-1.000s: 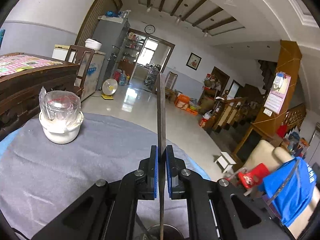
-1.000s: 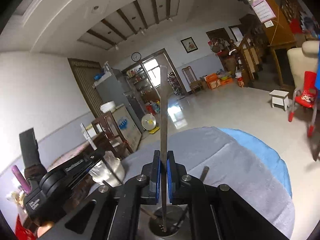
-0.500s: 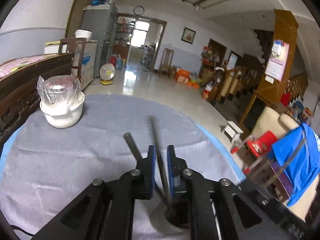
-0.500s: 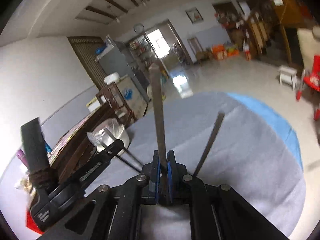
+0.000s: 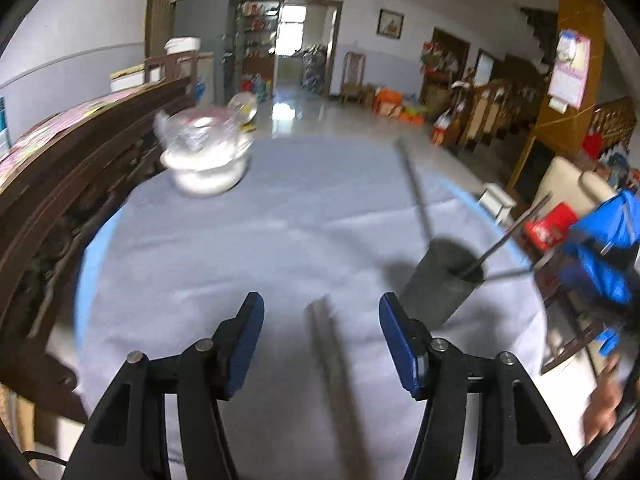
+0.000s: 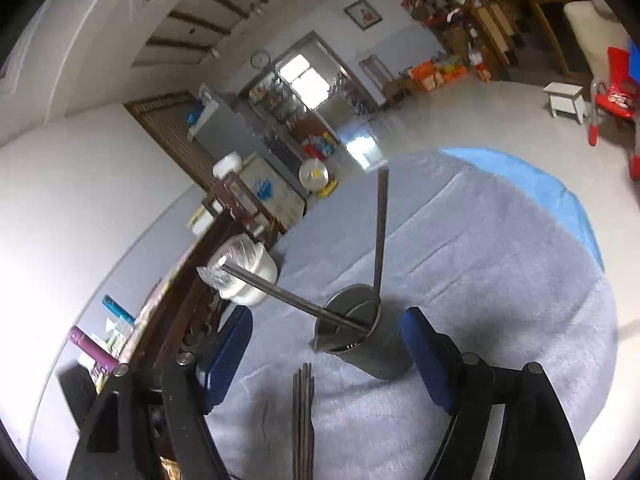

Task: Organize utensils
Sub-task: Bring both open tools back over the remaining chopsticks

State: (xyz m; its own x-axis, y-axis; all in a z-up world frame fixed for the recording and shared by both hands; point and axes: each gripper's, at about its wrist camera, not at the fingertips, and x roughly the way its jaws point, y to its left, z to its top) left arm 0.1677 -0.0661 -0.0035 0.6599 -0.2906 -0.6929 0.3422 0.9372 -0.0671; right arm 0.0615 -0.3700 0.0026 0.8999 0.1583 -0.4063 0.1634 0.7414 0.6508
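Now both claws stand spread, their jaws having just been opening; the chopsticks each pinched a second ago lean free in the metal cup (image 6: 362, 336), so two utensils count as stowed. Left gripper (image 5: 321, 334): nothing pinched; a blurred bundle of chopsticks (image 5: 336, 376) lies on the grey cloth (image 5: 240, 240) between its fingers, the cup just right of them. Right gripper (image 6: 326, 350): empty; cup between its fingers, bundle just below; wrapped white bowl (image 6: 244, 276) farther left.

Chopsticks (image 6: 303, 420) run off the bottom edge, blurred
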